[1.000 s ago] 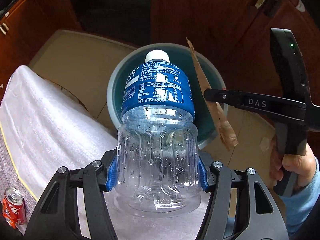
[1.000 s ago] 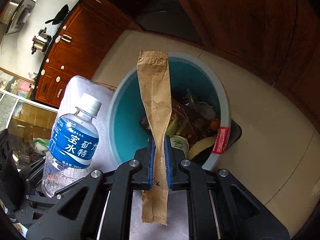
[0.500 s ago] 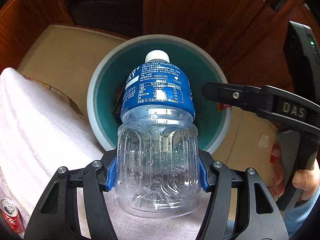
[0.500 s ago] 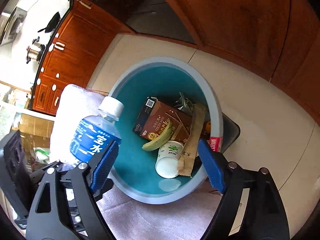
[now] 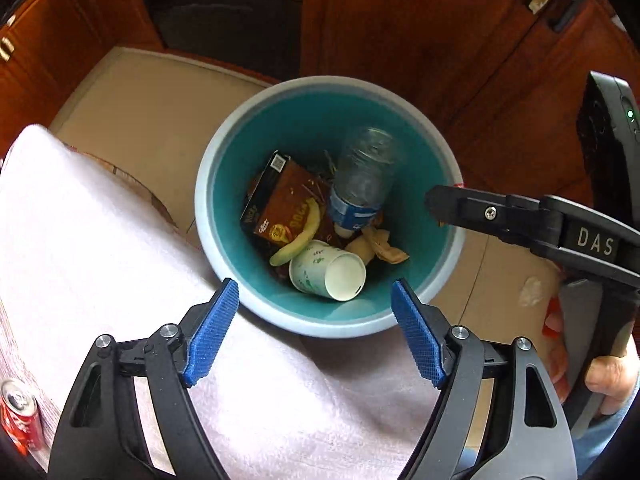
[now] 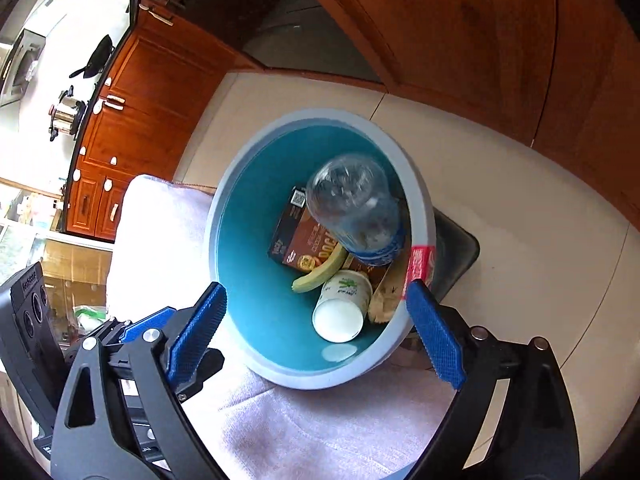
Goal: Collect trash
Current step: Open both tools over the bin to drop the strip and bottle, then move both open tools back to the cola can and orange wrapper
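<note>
Opening wide with nothing between them, both grippers just dropped trash in the bin; next, grab the can at lower left.

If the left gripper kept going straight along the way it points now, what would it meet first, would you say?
Probably the paper cup lying on its side in the bin. The left gripper, jaws opening with nothing between them, points into the bin's mouth; depth is hard to judge, so the near rim might come first.
</note>
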`<state>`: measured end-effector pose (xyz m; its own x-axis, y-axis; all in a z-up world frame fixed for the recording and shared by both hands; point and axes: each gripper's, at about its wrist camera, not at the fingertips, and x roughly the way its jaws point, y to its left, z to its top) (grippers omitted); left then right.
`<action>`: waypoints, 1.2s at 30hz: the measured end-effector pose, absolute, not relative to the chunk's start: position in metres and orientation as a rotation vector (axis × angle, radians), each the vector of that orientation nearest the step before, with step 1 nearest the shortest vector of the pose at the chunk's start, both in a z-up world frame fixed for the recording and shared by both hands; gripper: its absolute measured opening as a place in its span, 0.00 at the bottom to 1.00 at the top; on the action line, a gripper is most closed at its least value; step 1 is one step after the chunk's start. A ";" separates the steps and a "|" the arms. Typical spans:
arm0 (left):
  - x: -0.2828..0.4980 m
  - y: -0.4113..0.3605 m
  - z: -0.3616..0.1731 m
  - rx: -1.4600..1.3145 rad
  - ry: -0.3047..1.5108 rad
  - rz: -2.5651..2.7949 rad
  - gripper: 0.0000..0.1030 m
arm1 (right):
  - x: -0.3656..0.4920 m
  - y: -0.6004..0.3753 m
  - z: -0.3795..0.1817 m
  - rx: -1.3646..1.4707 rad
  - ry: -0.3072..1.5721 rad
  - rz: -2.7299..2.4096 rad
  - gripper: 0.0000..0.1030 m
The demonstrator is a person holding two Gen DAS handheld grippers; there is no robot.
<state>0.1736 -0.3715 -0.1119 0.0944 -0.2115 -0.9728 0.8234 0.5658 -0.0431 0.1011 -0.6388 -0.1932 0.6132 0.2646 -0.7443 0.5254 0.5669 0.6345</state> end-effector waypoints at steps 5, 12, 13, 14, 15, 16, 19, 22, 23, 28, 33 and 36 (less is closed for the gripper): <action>0.173 -0.360 -0.106 0.598 1.256 -0.838 0.80 | 0.102 -0.634 -0.192 0.994 0.956 -0.182 0.85; 0.159 -0.367 -0.097 0.597 1.242 -0.835 0.80 | 0.105 -0.622 -0.184 0.962 0.972 -0.169 0.85; 0.157 -0.365 -0.095 0.598 1.235 -0.835 0.80 | 0.105 -0.620 -0.182 0.957 0.973 -0.166 0.85; 0.157 -0.367 -0.096 0.599 1.229 -0.836 0.81 | 0.105 -0.619 -0.181 0.953 0.972 -0.164 0.85; 0.156 -0.364 -0.094 0.598 1.223 -0.836 0.81 | 0.104 -0.616 -0.180 0.948 0.971 -0.162 0.85; 0.155 -0.363 -0.093 0.597 1.219 -0.835 0.81 | 0.103 -0.614 -0.178 0.946 0.970 -0.162 0.85; 0.153 -0.357 -0.089 0.586 1.206 -0.834 0.81 | 0.101 -0.608 -0.173 0.935 0.965 -0.160 0.85; 0.153 -0.348 -0.083 0.569 1.200 -0.829 0.81 | 0.099 -0.601 -0.166 0.921 0.964 -0.159 0.85; 0.153 -0.344 -0.080 0.563 1.197 -0.826 0.81 | 0.099 -0.599 -0.163 0.915 0.964 -0.158 0.85; 0.154 -0.321 -0.068 0.533 1.181 -0.807 0.81 | 0.101 -0.580 -0.147 0.879 0.958 -0.142 0.85; 0.156 -0.286 -0.058 0.498 1.165 -0.773 0.82 | 0.108 -0.552 -0.131 0.839 0.958 -0.112 0.85; 0.160 -0.256 -0.052 0.464 1.161 -0.740 0.82 | 0.115 -0.529 -0.122 0.806 0.971 -0.081 0.85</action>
<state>0.1602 -0.2558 -0.0518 0.2078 -0.2804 -0.9371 0.7311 0.6810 -0.0416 0.1150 -0.5294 -0.1223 0.5852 0.2807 -0.7607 0.4032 0.7132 0.5734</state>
